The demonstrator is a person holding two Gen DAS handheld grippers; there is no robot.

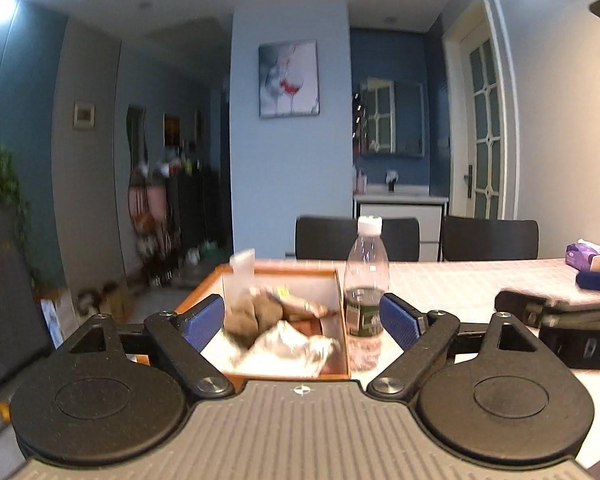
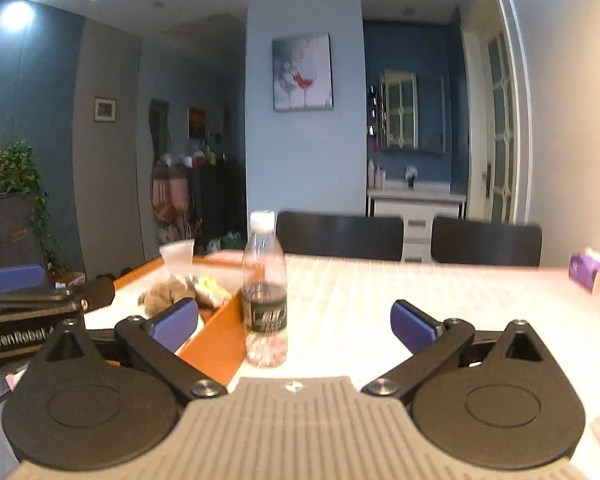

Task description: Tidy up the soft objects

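Both grippers, left gripper (image 1: 303, 318) and right gripper (image 2: 295, 322), stood released, empty. Brown plush toy (image 1: 252, 312) lay inside the orange-walled cardboard box (image 1: 260, 270), left of the clear plastic water bottle (image 2: 265, 292). Only the left view showed crumpled white wrapping (image 1: 288, 350).

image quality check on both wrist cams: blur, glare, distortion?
Left wrist view: motion blur smears the soft items in the orange box; ceiling lights flare top left; fisheye bends the door frame. Right wrist view: the bottle and chair tops look soft, the tablecloth nearly blows out to white, and walls bow outward.
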